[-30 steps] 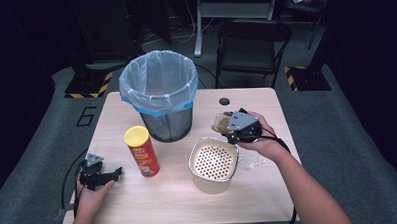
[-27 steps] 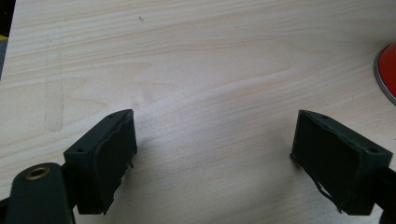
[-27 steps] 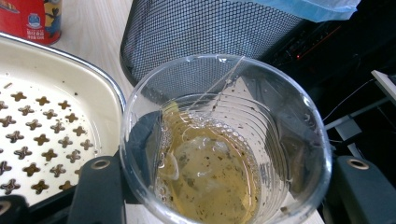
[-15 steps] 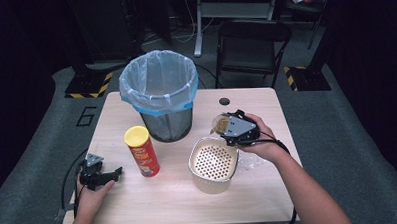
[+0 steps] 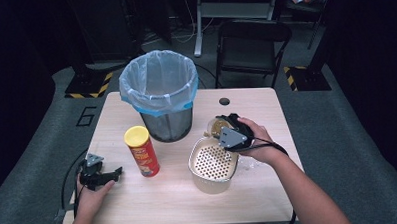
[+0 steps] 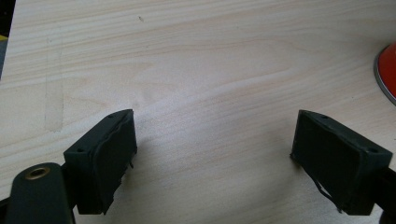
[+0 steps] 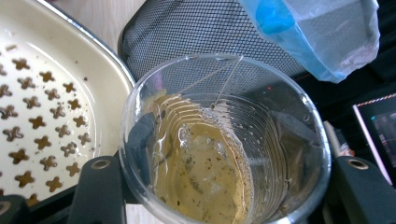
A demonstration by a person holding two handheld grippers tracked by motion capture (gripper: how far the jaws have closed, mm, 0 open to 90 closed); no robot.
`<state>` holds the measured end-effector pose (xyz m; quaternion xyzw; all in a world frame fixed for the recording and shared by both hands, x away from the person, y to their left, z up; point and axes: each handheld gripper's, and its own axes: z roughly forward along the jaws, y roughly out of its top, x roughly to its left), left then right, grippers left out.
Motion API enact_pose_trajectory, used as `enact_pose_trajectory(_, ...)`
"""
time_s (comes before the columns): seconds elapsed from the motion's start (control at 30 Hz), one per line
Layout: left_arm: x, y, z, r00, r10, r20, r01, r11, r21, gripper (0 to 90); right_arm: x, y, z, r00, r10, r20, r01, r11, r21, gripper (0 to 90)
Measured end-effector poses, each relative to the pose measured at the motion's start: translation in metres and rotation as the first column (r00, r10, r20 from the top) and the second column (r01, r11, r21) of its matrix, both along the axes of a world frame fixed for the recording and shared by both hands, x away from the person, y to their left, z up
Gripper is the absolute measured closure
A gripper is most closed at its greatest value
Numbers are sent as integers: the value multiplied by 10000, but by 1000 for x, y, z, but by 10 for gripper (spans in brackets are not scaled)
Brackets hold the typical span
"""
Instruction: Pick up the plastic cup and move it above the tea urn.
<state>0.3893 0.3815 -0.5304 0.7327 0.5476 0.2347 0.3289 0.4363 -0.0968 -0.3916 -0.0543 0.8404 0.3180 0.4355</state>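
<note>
Pale wooden surface (image 5: 189, 202), rectangular, a small dark round hole near its far edge.

Right claw (image 5: 221, 129): held in the person's right hand (image 5: 255, 140), a grey three-cornered plate on top. Its jaws are closed about a clear ribbed plastic cup (image 7: 224, 140), one on each side of the cup's wall. The cup is tilted and carries a murky yellowish liquid with dark flecks and a string running down from the rim. In the high view the cup (image 5: 217, 125) sits at the far rim of the strainer, between it and the bin.

Cream-coloured round strainer bowl with a perforated insert (image 5: 212, 164): stands on the surface just in front of the right claw; cross-shaped holes show in the right gripper view (image 7: 46, 116).

Black mesh waste bin lined with a translucent blue plastic bag (image 5: 159, 93): stands upright at the far middle of the surface, just beside the cup; its mesh wall (image 7: 196, 32) and bag edge lie right behind the cup.

Red cylindrical crisp can with a yellow lid (image 5: 143, 151): upright, in front of the bin and left of the strainer, apart from both.

Left claw (image 5: 116, 172): in the person's left hand (image 5: 92, 196) at the near left corner, lying low over the surface. Jaws stand wide with bare wood between them (image 6: 215, 154); the can's red base edges in at the right.
</note>
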Motion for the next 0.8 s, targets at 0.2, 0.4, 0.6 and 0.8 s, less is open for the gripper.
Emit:
enact_pose_trajectory(0.2,0,0,0,10000,7,6,-7,10000,-4,134,-9,5,-6,9958,330,858,-242,9945,-1020,374)
enact_pose_trajectory(0.4,0,0,0,10000,-11,-15,11,10000,12,134,-21,11,-11,9726,763,2197,-245,9730,-2296,373)
enact_pose_trajectory(0.6,0,0,0,10000,-10,-22,10,10000,5,134,-33,21,-18,9180,1434,3698,52,9280,-3727,373)
enact_pose_trajectory(0.8,0,0,0,10000,-2,-1,2,10000,1,134,-41,28,-25,8583,1938,4752,565,8847,-4628,374)
